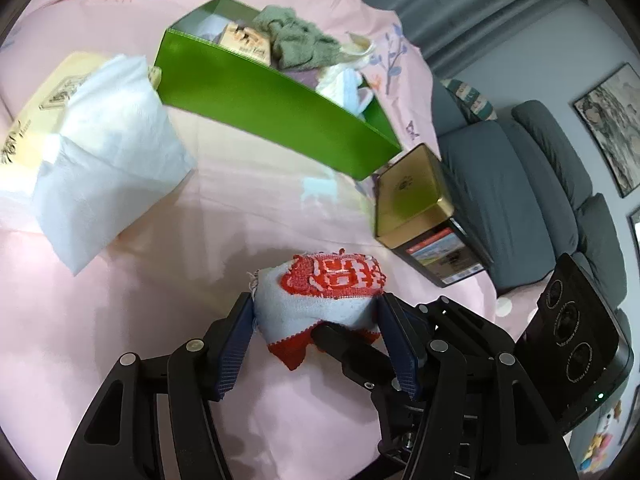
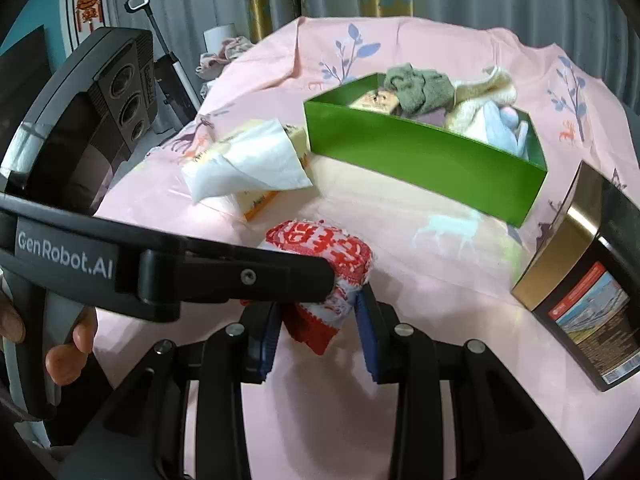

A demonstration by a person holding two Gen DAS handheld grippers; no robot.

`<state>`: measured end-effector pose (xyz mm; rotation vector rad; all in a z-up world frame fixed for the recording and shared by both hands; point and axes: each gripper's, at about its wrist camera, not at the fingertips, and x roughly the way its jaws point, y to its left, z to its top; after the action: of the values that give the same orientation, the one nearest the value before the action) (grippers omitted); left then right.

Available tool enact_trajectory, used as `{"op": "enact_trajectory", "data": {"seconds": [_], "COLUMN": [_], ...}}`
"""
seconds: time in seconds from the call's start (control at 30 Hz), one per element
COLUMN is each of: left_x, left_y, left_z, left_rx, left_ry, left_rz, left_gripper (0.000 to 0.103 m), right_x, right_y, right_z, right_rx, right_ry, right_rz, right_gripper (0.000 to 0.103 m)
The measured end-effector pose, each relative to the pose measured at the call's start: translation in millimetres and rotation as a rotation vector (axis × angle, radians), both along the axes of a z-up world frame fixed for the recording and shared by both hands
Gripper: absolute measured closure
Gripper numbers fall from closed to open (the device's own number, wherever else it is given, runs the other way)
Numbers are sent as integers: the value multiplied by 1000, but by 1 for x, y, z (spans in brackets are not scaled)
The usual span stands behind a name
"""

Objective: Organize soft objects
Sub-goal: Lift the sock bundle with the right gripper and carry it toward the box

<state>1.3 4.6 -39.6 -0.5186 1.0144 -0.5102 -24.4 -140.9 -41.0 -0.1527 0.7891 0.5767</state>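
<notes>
A folded red-and-white knitted cloth (image 1: 320,300) lies on the pink sheet. My left gripper (image 1: 316,320) has its blue pads pressed on both sides of the cloth. My right gripper (image 2: 316,320) straddles the same cloth (image 2: 324,256) from the other side, with its pads slightly apart from it. One right finger (image 1: 344,346) shows under the cloth in the left wrist view. A left finger (image 2: 224,276) crosses the right wrist view. The green box (image 1: 256,96) behind holds several soft cloths (image 1: 296,40); it also shows in the right wrist view (image 2: 420,156).
A tissue pack with a white tissue (image 1: 104,136) sticking out lies left of the box, also in the right wrist view (image 2: 252,164). A gold tin (image 1: 424,208) stands right of the cloth, also in the right wrist view (image 2: 576,264). A grey sofa (image 1: 520,184) is beyond the bed edge.
</notes>
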Motion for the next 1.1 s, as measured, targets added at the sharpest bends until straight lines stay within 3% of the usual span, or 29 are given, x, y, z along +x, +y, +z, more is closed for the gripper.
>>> {"op": "enact_trajectory", "data": {"seconds": [0.43, 1.1], "left_x": [0, 39], "left_y": [-10, -42], "left_z": [39, 91], "left_rx": [11, 49], "left_ry": [-83, -180], "left_rz": [-9, -70], "left_gripper": [40, 40], "right_x": [-2, 27], "right_y": [-8, -36], "right_z": [32, 77], "right_rx": [43, 58], "right_ry": [-69, -172], "right_rz": [-23, -93], "right_gripper": [69, 69]}}
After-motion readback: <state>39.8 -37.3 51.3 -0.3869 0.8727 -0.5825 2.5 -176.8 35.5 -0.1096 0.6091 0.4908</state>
